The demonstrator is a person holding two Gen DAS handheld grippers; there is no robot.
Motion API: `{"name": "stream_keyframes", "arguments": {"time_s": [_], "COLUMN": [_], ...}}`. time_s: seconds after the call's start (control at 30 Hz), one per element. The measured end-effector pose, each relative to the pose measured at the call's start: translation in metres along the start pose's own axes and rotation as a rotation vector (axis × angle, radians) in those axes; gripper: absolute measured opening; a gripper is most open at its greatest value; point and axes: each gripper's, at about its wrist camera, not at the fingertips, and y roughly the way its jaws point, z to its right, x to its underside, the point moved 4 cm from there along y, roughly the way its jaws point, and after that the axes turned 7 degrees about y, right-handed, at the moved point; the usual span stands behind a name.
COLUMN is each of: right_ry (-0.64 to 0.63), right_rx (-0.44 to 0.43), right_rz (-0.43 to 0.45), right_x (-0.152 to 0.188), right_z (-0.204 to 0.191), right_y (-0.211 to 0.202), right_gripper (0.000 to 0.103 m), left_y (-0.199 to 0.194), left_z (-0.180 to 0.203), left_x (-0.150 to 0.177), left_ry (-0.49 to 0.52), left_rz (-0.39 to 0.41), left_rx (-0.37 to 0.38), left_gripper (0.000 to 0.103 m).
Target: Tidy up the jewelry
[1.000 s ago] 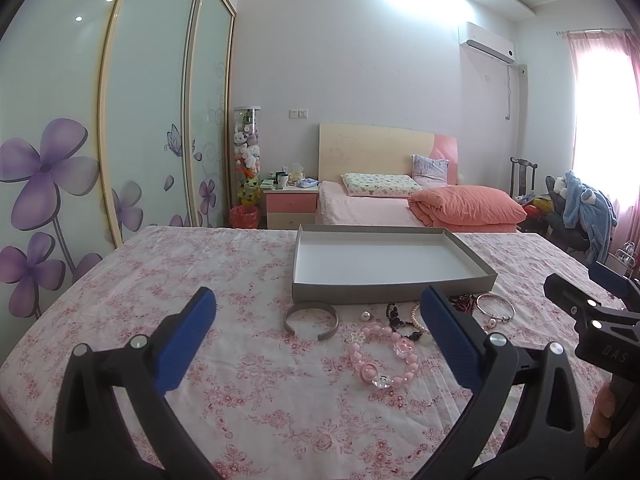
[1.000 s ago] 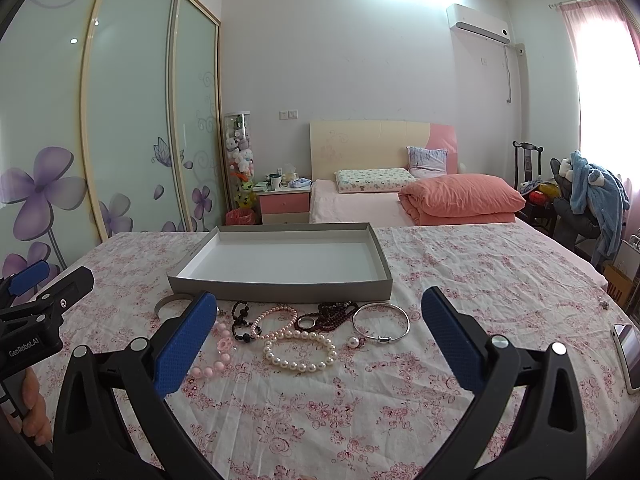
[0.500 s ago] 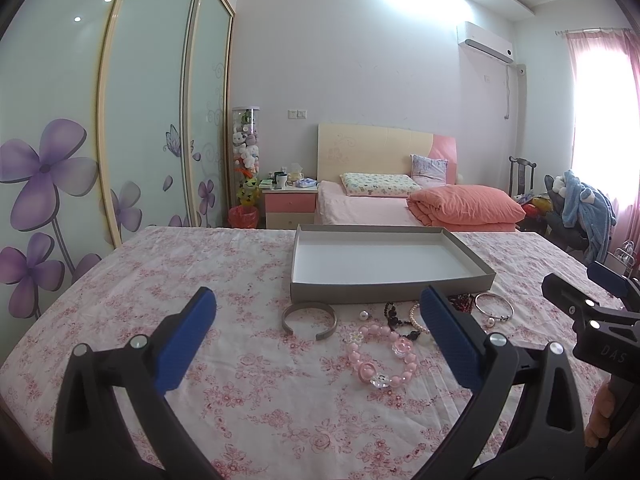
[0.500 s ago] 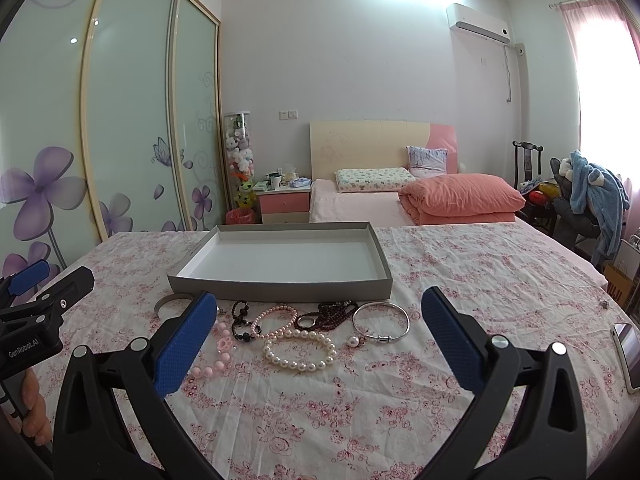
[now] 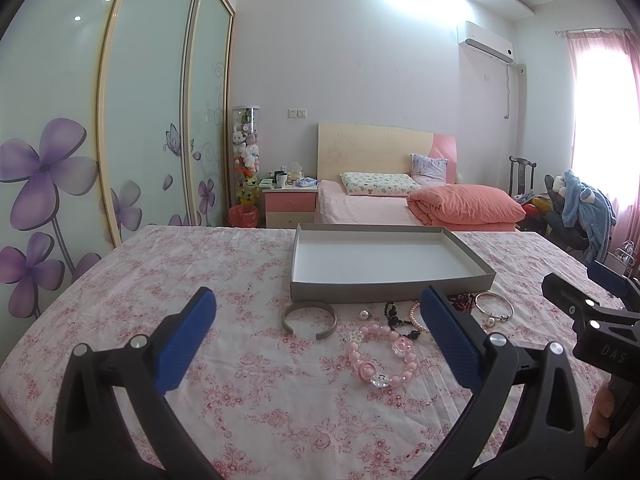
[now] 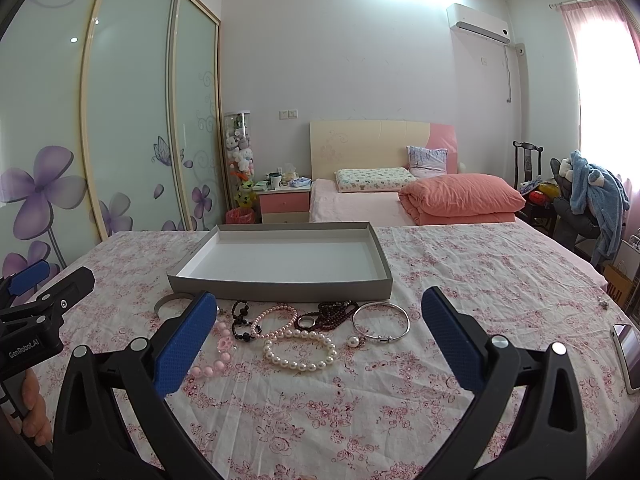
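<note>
Left wrist view: my left gripper is spread wide above the grey cuff bangle. Rightward, my right gripper gapes over the white pearl bracelet. Nothing's in the grey tray; I'd judge picking comes first.

One grey tray. One cuff bangle, one silver bangle. Five bead bracelets, among them white pearl bracelet. One phone.
</note>
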Motion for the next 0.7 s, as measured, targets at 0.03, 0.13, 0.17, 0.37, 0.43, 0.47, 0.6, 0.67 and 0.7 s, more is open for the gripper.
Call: {"name": "stream_keyframes", "arguments": {"time_s": [0.03,0.13,0.17,0.37,0.43,0.47,0.6,0.67,0.7], "right_ry": [0.000,0.000,-0.001,-0.001,-0.001,-0.001,-0.001,0.000,0.000], "right_rx": [0.001,0.001,0.001,0.000,0.000,0.000,0.000,0.000,0.000], "right_rz": [0.000,0.000,0.000,-0.001,-0.001,-0.001,-0.001,-0.002,-0.001], "right_x": [-0.0001,-0.0005,-0.0006,-0.0014,-0.0014,-0.0015,-0.0015,-0.0015,-0.0015], "right_z": [0.0001,0.0004,0.0005,0.0011,0.0010,0.0010,0.0008,0.0008,0.0007], "right_y": [0.0000,-0.0001,-0.0002,-0.0003,-0.0003,-0.0003,-0.0001,-0.0001,-0.0001], "right_gripper": [0.101,0.101,0.101,0.101,0.101,0.101,0.101,0.101,0.101], "left_y": [0.0000,0.0000,0.0000,0.0000,0.0000,0.0000,0.0000,0.0000,0.0001], "left_z": [0.0000,0.0000,0.0001,-0.0001,-0.0001,-0.0001,-0.0001,-0.0001,0.0000], "left_x": [0.0000,0.0000,0.0001,0.0000,0.0000,0.0000,0.0001,0.0001,0.0000], "left_ry": [0.000,-0.001,0.000,0.000,0.000,0.000,0.000,0.000,0.000], "left_rz": [0.000,0.000,0.000,-0.001,0.000,0.000,-0.001,-0.001,-0.001], "left_rx": [0.000,0.000,0.000,0.000,0.000,0.000,0.000,0.000,0.000], "left_gripper": [0.099,0.099,0.099,0.099,0.099,0.099,0.099,0.099,0.099]}}
